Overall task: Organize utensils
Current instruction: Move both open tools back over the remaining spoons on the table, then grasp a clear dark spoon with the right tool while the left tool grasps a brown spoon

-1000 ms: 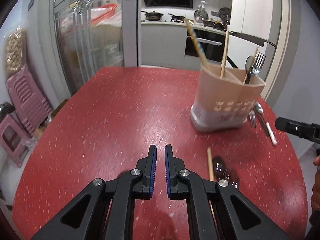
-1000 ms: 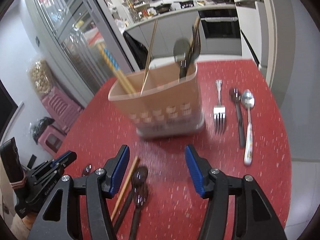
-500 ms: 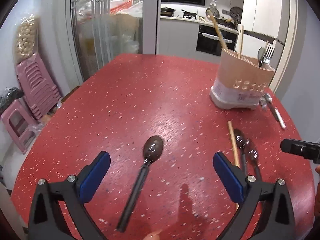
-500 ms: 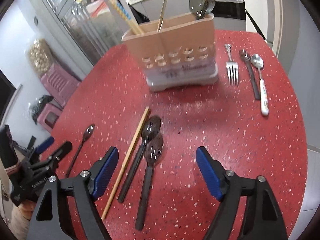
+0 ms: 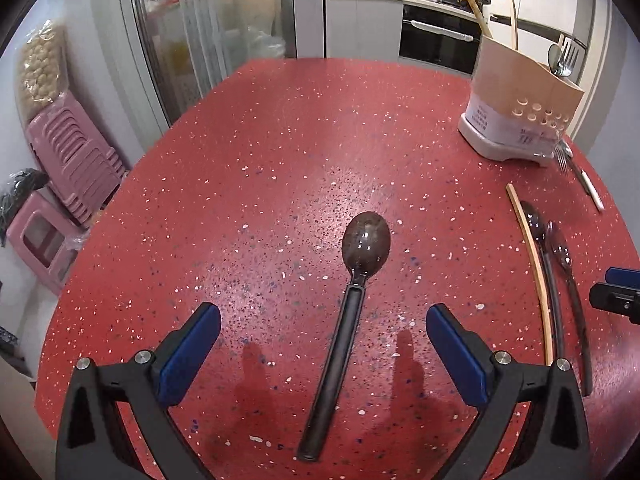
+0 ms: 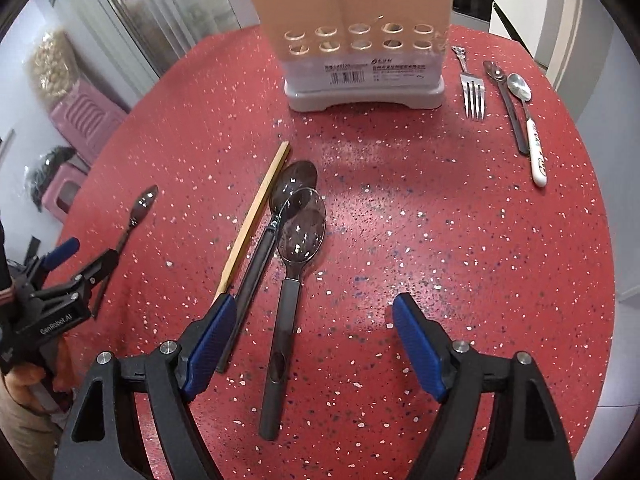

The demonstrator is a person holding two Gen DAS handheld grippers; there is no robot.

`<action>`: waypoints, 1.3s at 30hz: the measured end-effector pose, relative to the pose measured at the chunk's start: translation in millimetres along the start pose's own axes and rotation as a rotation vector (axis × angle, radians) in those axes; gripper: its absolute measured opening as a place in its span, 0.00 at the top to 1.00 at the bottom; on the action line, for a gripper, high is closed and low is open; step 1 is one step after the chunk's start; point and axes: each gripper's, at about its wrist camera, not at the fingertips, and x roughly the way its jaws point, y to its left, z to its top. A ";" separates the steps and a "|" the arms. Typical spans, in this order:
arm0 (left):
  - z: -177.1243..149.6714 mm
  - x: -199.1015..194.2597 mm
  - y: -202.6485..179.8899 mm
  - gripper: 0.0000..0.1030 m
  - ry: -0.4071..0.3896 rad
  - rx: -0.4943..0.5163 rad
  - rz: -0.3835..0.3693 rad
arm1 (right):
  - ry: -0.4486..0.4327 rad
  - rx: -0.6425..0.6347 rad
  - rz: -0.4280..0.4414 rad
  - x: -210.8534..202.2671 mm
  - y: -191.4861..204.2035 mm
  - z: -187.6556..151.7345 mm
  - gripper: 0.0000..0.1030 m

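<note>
My left gripper (image 5: 324, 344) is open over a dark spoon (image 5: 352, 276) that lies on the red table (image 5: 280, 140), its handle running between my fingers. My right gripper (image 6: 314, 344) is open above two dark spoons (image 6: 296, 232) lying beside a wooden chopstick (image 6: 256, 216); one handle reaches between my fingers. The beige utensil holder (image 6: 352, 32) stands at the far side, with chopsticks, a spoon and a fork in it. It also shows in the left wrist view (image 5: 520, 100). The left gripper (image 6: 76, 264) shows at the left of the right wrist view.
A metal fork (image 6: 472, 88), a dark spoon (image 6: 504, 100) and a white-handled spoon (image 6: 528, 128) lie right of the holder. Pink stools (image 5: 68, 160) stand off the table's left edge. A glass door and kitchen counter are behind.
My left gripper opened and pulled back, leaving the dark spoon on the table. My right gripper drew back from the holder and lowered over the two spoons.
</note>
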 end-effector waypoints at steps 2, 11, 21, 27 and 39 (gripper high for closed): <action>0.8 1.4 0.4 0.00 0.004 0.013 -0.002 | 0.015 -0.009 -0.014 4.9 3.9 -0.4 0.20; 5.7 11.4 -0.9 0.00 0.049 0.042 -0.005 | 0.082 -0.044 -0.069 25.0 16.3 4.8 0.29; 9.4 23.1 -2.6 0.00 0.091 0.096 -0.024 | 0.112 -0.123 -0.159 39.1 44.7 17.7 0.39; 13.6 22.0 -6.4 0.02 0.111 0.101 -0.076 | 0.139 -0.130 -0.156 42.9 54.2 26.2 0.41; 22.5 21.1 -17.6 0.12 0.147 0.152 -0.086 | 0.128 -0.160 -0.122 43.8 51.0 33.9 0.87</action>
